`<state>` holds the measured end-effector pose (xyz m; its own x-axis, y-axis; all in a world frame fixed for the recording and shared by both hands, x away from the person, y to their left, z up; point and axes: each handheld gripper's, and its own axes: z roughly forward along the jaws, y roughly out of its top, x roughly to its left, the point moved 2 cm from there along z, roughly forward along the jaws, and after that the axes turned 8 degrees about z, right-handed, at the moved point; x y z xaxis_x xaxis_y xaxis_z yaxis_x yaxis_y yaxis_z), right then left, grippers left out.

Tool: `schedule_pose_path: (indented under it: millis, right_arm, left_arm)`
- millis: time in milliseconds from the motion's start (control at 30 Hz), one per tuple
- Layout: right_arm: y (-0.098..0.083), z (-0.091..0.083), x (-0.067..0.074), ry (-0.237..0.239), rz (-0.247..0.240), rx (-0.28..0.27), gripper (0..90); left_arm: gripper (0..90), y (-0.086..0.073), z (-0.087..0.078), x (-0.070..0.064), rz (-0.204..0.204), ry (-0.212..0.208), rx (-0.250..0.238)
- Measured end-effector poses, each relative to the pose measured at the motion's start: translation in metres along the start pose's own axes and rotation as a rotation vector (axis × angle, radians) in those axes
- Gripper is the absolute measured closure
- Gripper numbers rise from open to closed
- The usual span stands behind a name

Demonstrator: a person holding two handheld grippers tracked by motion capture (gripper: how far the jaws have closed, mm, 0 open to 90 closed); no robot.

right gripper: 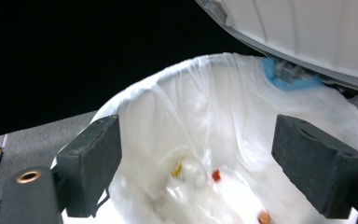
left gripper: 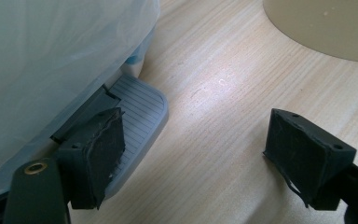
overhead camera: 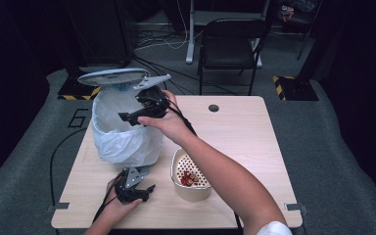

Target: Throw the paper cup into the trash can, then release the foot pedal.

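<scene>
A pedal bin (overhead camera: 122, 134) lined with a white bag stands on the table's left side, its grey lid (overhead camera: 112, 77) raised. My right gripper (overhead camera: 127, 116) hovers over the bin's mouth, open with nothing between the pads (right gripper: 205, 163). Down in the bag (right gripper: 223, 116) lie small red (right gripper: 216, 175), yellow (right gripper: 177, 169) and orange (right gripper: 263, 217) scraps. My left gripper (overhead camera: 139, 188) sits low at the bin's foot, open (left gripper: 203, 144). Its left pad (left gripper: 100, 154) lies over the grey ribbed pedal (left gripper: 142, 100); bare tabletop shows between the jaws.
A beige perforated strainer bowl (overhead camera: 192, 176) holding red bits stands right of the left gripper, under my right forearm; its wall (left gripper: 326, 28) is near. A round hole (overhead camera: 213, 107) marks the table's far edge. A folding chair (overhead camera: 230, 44) stands beyond.
</scene>
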<state>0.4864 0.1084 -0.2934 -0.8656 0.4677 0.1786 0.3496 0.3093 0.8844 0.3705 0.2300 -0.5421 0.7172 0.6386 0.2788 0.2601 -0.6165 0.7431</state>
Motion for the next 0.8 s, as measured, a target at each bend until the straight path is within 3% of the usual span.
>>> schedule_pose_path:
  millis: [33,100,133,167,200,233,267,400,433,600,633,733,767,800]
  right_arm:
    - [-0.003,-0.008,-0.002,0.004,-0.008,-0.002,16.2]
    - [-0.009,-0.025,-0.007,0.006,-0.004,-0.002,16.9]
    - [-0.009,-0.025,-0.007,0.006,-0.004,-0.002,16.9]
    - [-0.015,-0.038,-0.011,-0.014,-0.006,0.001,17.5]
    - [-0.02,-0.047,-0.013,-0.02,0.001,-0.001,17.7]
    - [-0.031,-0.068,-0.019,-0.041,0.005,-0.007,18.3]
    - [-0.031,-0.068,-0.019,-0.041,0.005,-0.007,18.3]
    - [-0.052,-0.109,-0.035,-0.138,-0.009,-0.045,19.0]
    - [-0.06,-0.126,-0.043,-0.171,0.006,-0.064,19.0]
    - [-0.077,-0.15,-0.056,-0.215,0.037,-0.079,19.0]
    - [-0.087,-0.159,-0.06,-0.235,0.04,-0.079,19.0]
    - [-0.096,-0.167,-0.063,-0.239,0.064,-0.084,19.0]
    - [-0.1,-0.171,-0.065,-0.248,0.067,-0.093,19.1]
    - [-0.105,-0.175,-0.066,-0.257,0.065,-0.092,19.3]
  left_arm:
    - [19.4,0.0,-0.002,0.001,0.006,-0.024,0.02]
    - [19.4,0.0,-0.002,0.001,0.004,-0.024,0.021]
    - [19.4,0.0,-0.002,0.001,0.004,-0.024,0.021]
    - [19.4,0.0,0.0,0.0,-0.001,0.0,-0.001]
    - [19.4,0.0,-0.001,0.0,0.002,-0.011,0.009]
    - [19.3,0.0,-0.001,0.0,0.003,-0.011,0.005]
    - [19.3,0.0,-0.001,0.0,-0.008,-0.023,0.002]
    - [21.7,-0.002,-0.005,0.003,-0.012,-0.033,-0.019]
    - [22.2,-0.002,-0.008,0.006,-0.024,-0.044,-0.034]
    - [24.5,0.003,-0.016,0.011,-0.049,-0.043,-0.066]
    - [29.1,0.005,-0.021,0.007,-0.144,-0.054,-0.061]
    - [30.7,0.005,-0.027,0.007,-0.159,-0.067,-0.066]
    - [31.2,0.005,-0.03,0.012,-0.096,-0.067,-0.064]
    - [31.8,0.005,-0.034,0.013,-0.103,-0.082,-0.064]
